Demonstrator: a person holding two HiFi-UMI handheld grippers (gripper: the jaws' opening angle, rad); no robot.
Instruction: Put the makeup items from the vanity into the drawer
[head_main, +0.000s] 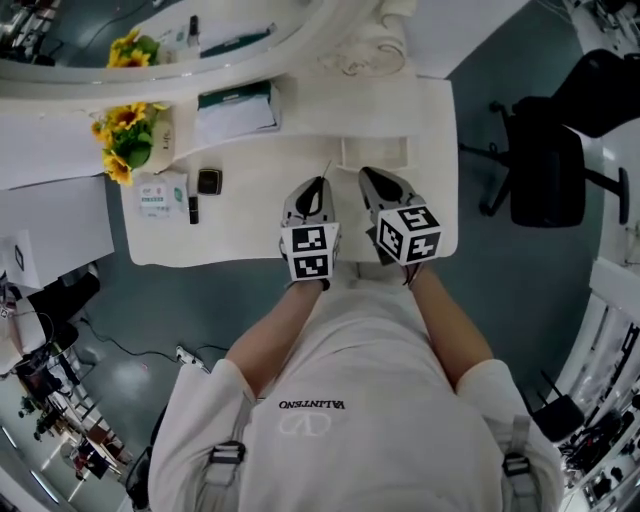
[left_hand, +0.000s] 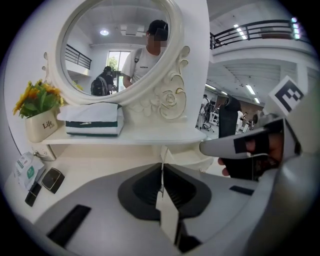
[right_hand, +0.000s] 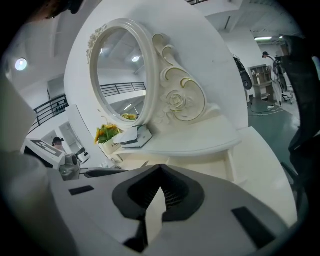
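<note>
While both grippers hover over the front of the counter (head_main: 250, 225), well right of the flower pot (head_main: 135, 140) in the head view, neither carries anything. The left gripper (head_main: 320, 185) has its fingers pressed together on nothing, and the right gripper (head_main: 372, 175) likewise has its 2 fingers meeting with no gap.

Farther in, just right of the flower pot and slightly nearer than it, the makeup items lie flat on the counter: a white packet (head_main: 158, 193), a slim black tube (head_main: 193, 209) and a square black compact (head_main: 209, 181). The compact looks hard, light and smooth, so probably slippery; pinching it across 2 opposite edges seems safest. The tube may roll, so take it across its middle. The packet looks soft and would crumple under a hard squeeze.

Beyond the flower pot rises the mirror (left_hand: 117, 50).
</note>
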